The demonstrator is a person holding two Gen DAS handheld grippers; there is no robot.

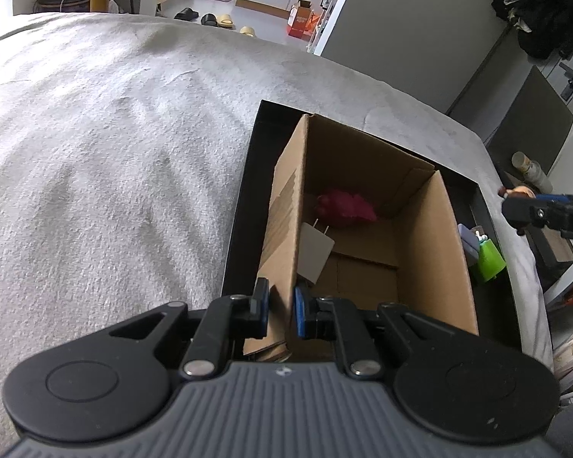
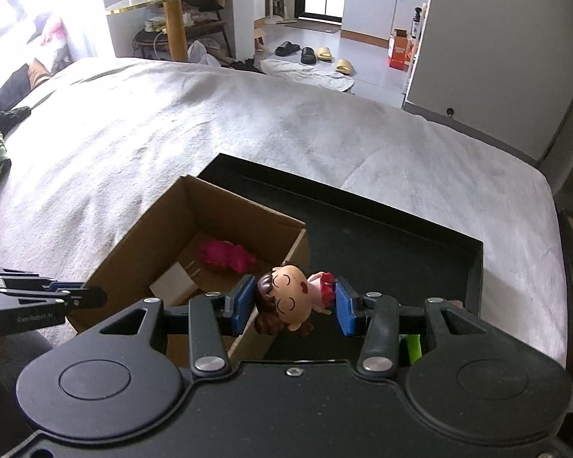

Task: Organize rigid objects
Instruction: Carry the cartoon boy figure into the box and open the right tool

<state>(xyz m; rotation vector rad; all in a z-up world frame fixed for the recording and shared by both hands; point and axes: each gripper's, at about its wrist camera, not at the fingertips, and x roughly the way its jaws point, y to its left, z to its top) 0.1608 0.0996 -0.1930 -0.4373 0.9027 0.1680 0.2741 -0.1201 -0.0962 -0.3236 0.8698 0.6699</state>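
Left gripper (image 1: 280, 311) was clenched on the near left wall of the cardboard box (image 1: 420, 236), which stood inside a black tray (image 2: 473, 263) on the grey bed cover (image 2: 248, 122). Right gripper (image 2: 296, 307) was grasping a cartoon girl figurine (image 2: 286, 297) sideways between its blue pads (image 2: 343, 305), raised over the tray by the box's right wall. Inside the box lay a pink toy (image 2: 227, 255) and a white plug adapter (image 1: 317, 248). A green object (image 1: 489, 259) sat in the tray right of the box.
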